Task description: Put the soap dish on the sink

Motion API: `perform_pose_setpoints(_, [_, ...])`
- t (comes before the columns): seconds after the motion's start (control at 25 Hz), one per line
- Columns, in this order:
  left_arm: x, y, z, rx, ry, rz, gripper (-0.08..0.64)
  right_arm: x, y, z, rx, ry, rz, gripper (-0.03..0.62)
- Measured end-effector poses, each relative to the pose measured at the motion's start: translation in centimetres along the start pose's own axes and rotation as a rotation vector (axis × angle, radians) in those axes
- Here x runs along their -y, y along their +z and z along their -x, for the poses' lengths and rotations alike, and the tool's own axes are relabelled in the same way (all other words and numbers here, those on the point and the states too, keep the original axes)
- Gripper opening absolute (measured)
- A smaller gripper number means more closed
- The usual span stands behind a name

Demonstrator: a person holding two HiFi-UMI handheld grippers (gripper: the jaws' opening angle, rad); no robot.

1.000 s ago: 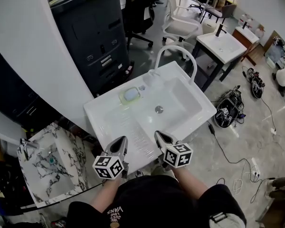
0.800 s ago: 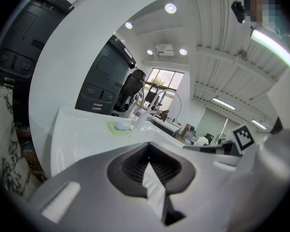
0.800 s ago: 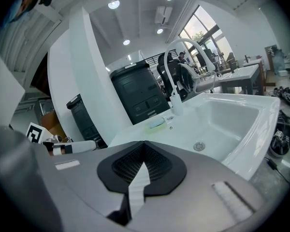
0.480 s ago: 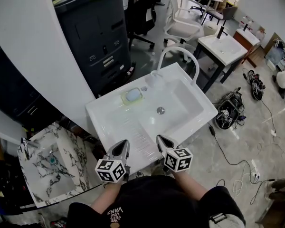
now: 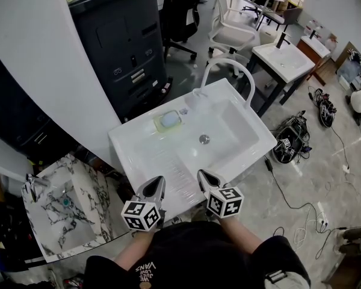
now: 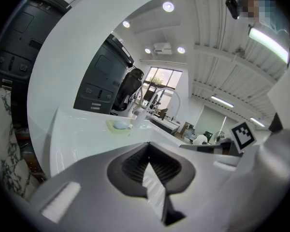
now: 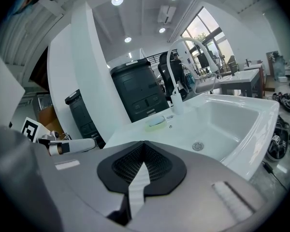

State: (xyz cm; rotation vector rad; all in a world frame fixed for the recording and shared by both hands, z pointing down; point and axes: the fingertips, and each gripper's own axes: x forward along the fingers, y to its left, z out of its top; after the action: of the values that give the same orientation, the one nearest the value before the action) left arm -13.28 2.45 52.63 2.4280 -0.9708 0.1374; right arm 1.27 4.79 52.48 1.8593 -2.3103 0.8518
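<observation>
Head view: left gripper (image 5: 157, 182) and right gripper (image 5: 203, 176) are both closed and empty at the sink's (image 5: 138, 155) front edge. The soap dish (image 5: 169, 120) sits on the back ledge, left of the faucet (image 5: 228, 71), well away from both grippers. Left gripper view: jaws together, nothing between; the basin floor is hidden. Right gripper view: jaws together, empty; here the drain (image 7: 197, 146) shows.

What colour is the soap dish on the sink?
Pale yellow-green soap dish holding a light-blue bar; head view shows it best.
</observation>
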Motion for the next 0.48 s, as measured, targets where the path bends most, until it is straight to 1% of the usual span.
perform_pose_setpoints(0.48, [-0.46, 0.6, -0.86, -0.004, 0.0, -0.004, 0.052, 0.06, 0.63, -0.99, -0.009, 0.012, 0.004, 0.002])
